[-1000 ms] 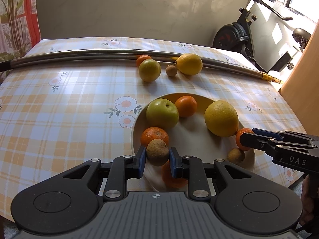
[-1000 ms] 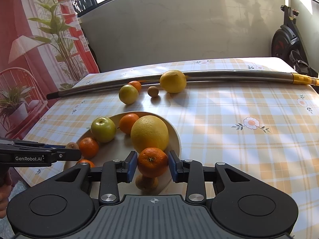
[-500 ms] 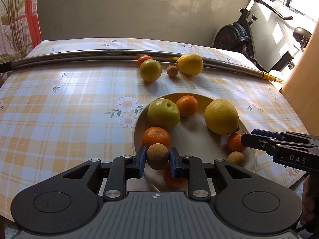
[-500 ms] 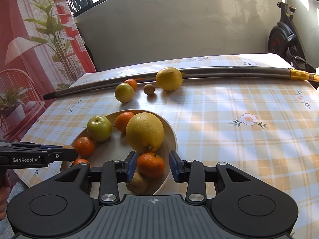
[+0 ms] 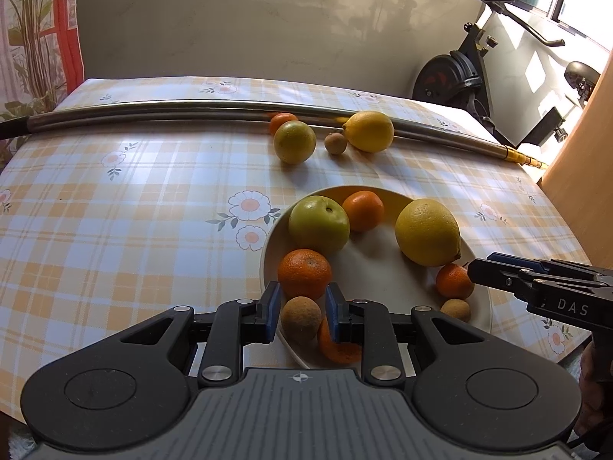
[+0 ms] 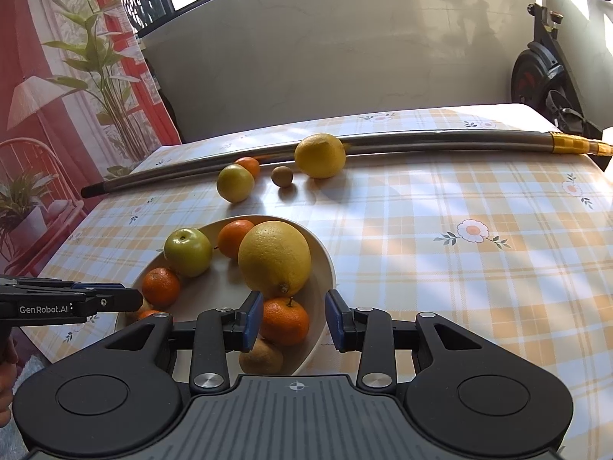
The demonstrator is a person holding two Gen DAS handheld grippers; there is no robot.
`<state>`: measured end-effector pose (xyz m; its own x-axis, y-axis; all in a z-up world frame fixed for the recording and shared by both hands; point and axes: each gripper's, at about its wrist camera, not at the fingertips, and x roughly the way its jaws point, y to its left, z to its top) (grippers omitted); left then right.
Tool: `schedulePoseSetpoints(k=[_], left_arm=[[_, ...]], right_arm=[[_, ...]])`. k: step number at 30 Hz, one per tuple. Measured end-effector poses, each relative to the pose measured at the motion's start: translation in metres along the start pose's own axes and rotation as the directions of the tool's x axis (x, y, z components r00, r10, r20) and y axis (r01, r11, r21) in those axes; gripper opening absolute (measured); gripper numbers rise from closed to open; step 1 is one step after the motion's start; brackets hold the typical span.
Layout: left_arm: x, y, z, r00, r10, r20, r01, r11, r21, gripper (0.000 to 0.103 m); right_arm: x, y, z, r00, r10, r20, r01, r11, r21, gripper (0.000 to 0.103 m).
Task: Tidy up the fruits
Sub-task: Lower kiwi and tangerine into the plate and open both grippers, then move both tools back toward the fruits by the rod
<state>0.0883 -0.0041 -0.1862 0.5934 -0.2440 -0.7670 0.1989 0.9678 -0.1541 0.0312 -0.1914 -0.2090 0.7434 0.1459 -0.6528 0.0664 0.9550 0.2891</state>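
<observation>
Between the spread fingers of the left claw (image 5: 300, 311) sits a small brown fruit (image 5: 301, 320) at the near rim of the cream plate (image 5: 383, 280), with gaps on both sides; a mandarin (image 5: 337, 347) just beside it is partly hidden behind the right-hand finger. The right claw (image 6: 294, 321) is also spread, a stemmed mandarin (image 6: 284, 320) lying loose between its fingers on the plate, and another brown fruit (image 6: 261, 356) below is cut off by the claw body. Just ahead of the left claw rests a third mandarin (image 5: 304, 274), then a green apple (image 5: 318, 225), a fourth mandarin (image 5: 363, 211) and a large yellow citrus (image 5: 427, 232): eight fruits on the plate. Farther out on the checked table (image 5: 134, 211) lie four more: a yellow-green citrus (image 5: 294, 142), a mandarin half hidden behind it, a small brown fruit (image 5: 335, 143) and a lemon (image 5: 369, 131), against a long metal pole (image 5: 153, 109). Beyond stands an exercise bike (image 5: 465, 76).
</observation>
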Motion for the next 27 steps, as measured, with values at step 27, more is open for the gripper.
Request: schedulePoseSetpoints(k=[27], left_arm=[[-0.041,0.069,0.052,0.985,0.079,0.154,-0.051,0.983,-0.178,0.027]], right_arm=[[-0.005,-0.028,0.026,0.994,-0.066,0.092,0.063,0.997,0.043,0.034]])
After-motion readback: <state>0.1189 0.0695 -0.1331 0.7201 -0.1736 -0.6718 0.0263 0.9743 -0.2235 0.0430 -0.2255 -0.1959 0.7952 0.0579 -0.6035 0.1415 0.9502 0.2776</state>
